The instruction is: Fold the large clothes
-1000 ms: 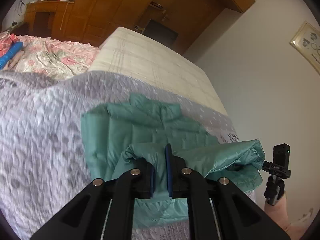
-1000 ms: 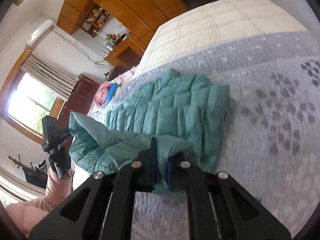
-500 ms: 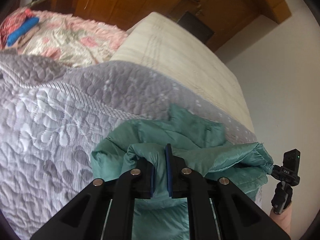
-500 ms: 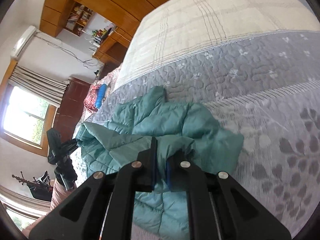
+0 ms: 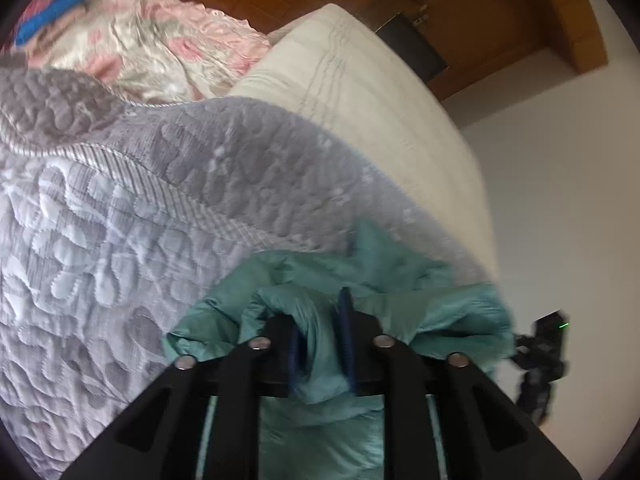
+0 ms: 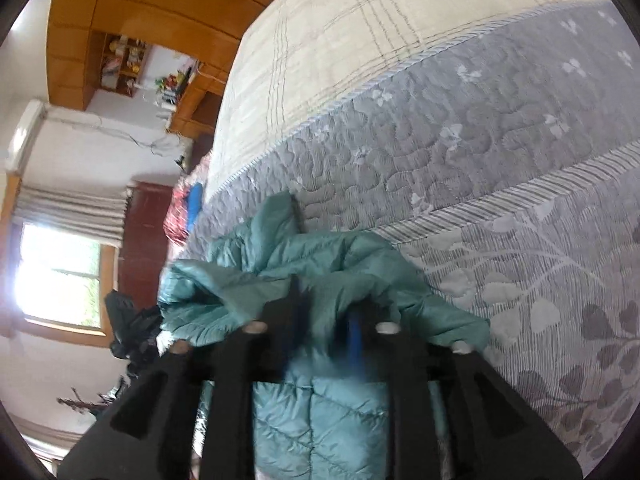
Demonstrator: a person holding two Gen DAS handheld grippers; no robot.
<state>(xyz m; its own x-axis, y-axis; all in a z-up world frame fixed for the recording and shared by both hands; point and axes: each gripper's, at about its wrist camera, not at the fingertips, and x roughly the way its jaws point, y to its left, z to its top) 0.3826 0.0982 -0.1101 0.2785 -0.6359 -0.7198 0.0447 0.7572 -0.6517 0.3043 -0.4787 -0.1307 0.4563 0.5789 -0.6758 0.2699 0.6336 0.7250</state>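
Left wrist view: the left hand-held gripper (image 5: 320,334) points down at a teal quilted jacket (image 5: 400,288) that lies bunched on a grey quilted bedspread (image 5: 120,240). Its jaws have just been opening and stand a little apart; a fold of the jacket still sits between the blue pads (image 5: 345,332), but whether they still press on it cannot be told. The jacket lies near the edge of the bed, next to a white wall (image 5: 560,200). Beyond the bedspread runs a cream mattress cover (image 5: 360,92), with a pink flowered blanket (image 5: 152,40) beside it and a wooden wardrobe (image 5: 500,12) behind. The other gripper shows dark and blurred at the right edge, just past the jacket's hem.

Right wrist view: the right hand-held gripper (image 6: 328,320) also points down at the jacket (image 6: 320,412), whose quilted panels lie below and between its arms. Its jaws have likewise just been opening; cloth fills the gap between them, and motion blur hides whether the pads still pinch it. A peak of the jacket rises ahead of the fingers. The bedspread (image 6: 520,160) spreads to the right, the mattress cover (image 6: 360,40) lies beyond, and a bright window (image 6: 60,272) with a striped curtain (image 6: 72,208) stands at the left.
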